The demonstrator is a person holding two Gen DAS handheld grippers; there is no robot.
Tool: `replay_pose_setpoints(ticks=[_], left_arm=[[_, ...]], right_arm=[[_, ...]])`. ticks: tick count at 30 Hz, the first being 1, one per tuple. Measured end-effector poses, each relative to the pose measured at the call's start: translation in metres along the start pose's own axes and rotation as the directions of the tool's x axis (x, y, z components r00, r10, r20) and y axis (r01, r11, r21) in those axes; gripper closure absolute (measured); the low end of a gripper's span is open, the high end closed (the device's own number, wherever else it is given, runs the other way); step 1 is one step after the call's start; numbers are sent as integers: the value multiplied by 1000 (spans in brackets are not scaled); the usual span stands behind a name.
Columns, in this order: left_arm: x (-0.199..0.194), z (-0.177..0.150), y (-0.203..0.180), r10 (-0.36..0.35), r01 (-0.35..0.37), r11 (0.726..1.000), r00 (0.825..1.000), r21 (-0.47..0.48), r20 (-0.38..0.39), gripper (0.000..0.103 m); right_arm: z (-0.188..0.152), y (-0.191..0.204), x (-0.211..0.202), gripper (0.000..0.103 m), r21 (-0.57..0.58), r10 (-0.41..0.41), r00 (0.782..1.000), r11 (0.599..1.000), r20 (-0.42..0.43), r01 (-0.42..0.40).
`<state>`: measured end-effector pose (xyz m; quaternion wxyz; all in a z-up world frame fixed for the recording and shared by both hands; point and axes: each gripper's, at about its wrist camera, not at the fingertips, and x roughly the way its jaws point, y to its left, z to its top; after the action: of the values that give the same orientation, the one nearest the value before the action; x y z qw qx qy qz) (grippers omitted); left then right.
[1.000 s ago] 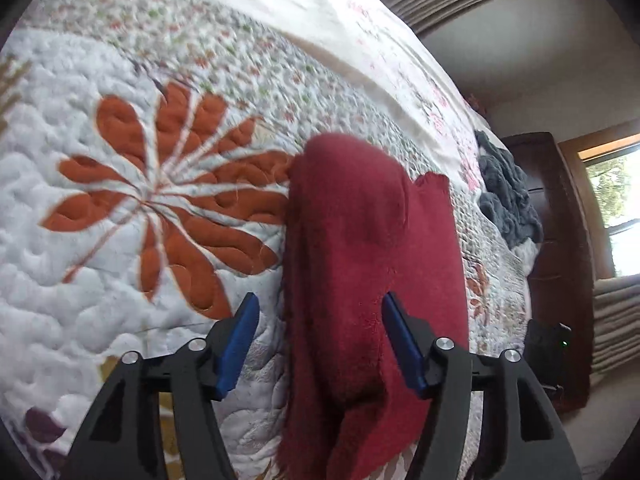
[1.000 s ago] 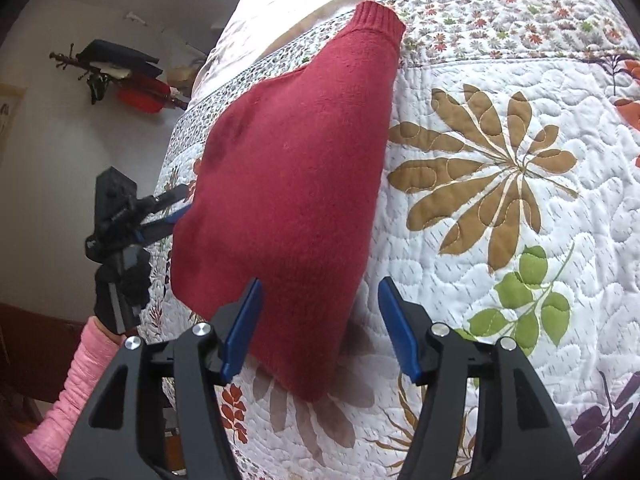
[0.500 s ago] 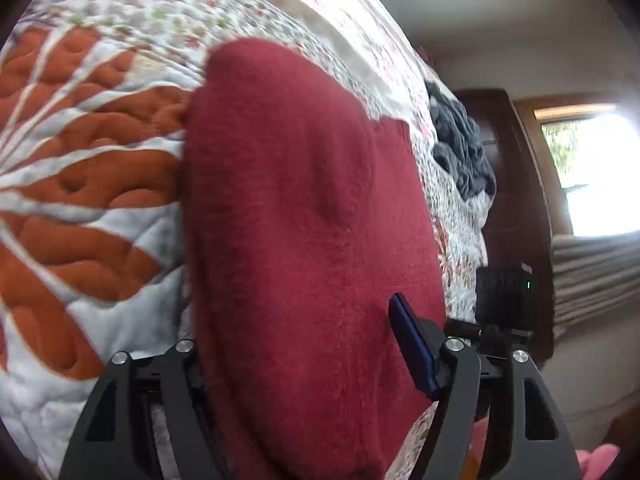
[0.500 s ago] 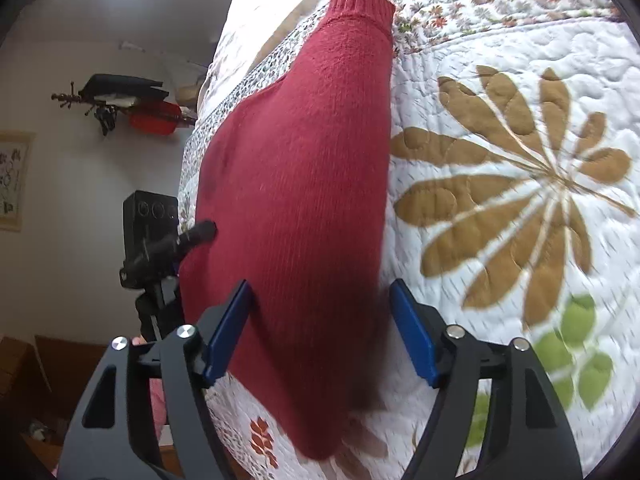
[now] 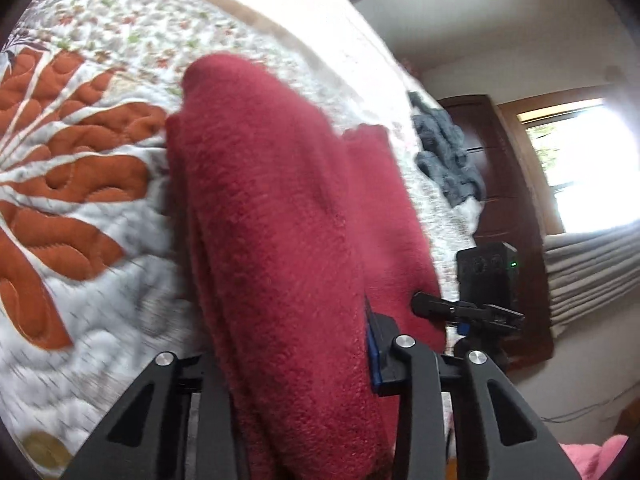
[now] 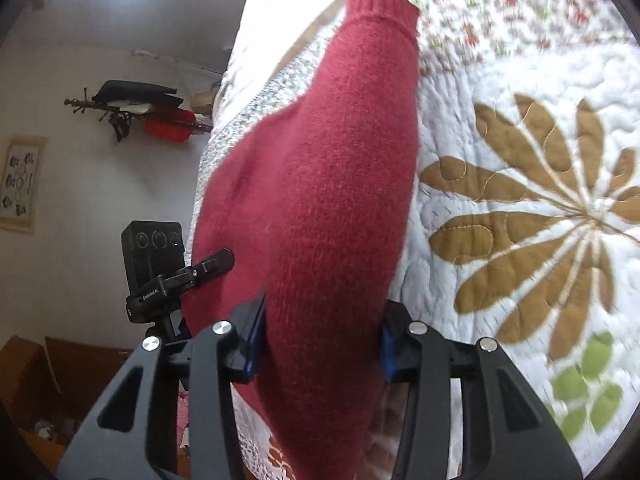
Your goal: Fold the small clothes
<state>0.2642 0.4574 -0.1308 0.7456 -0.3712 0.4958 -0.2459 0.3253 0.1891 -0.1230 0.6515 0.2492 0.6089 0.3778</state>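
The red sweater (image 6: 320,200) lies on the quilt (image 6: 520,140) of the bed, cuff toward 12 o'clock. The right gripper (image 6: 322,336) clamps its near edge; the left gripper (image 5: 296,360), at 9 o'clock, grips the other end.

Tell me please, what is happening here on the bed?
A person is folding a red sweater that lies on a floral quilt, with a hand-held tool in each hand. The right tool and the left tool each have the near edge of the sweater between their fingers and appear shut on it. A grey garment lies further along the bed, untouched.
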Motion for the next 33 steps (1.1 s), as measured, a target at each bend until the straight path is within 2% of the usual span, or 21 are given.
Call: replay_pose_setpoints(ticks=[7,13,17,24,33], left_arm=[[6,-33,-56,-84,83,996,996,39,17,70],[35,-78,-118,-119,120,990,993,80,-19,70],[53,-109,-141,-131,134,988,991,72,-39,70],[87,-158,-149,-67,73,995,995,69,-80,70],[108,-180,-125,39,-28,994,994,107,-101,69]], right_arm=[[-31,3,-76,61,-39,17,1000,999,26,-16],[-82,-6,-149,61,-58,-4,999,998,51,7],[-117,-17,-179,61,-53,-18,998,998,58,21],[-157,-51,-182,61,-8,-78,996,997,45,78],[-187,-111,-165,59,73,-101,994,992,34,98]])
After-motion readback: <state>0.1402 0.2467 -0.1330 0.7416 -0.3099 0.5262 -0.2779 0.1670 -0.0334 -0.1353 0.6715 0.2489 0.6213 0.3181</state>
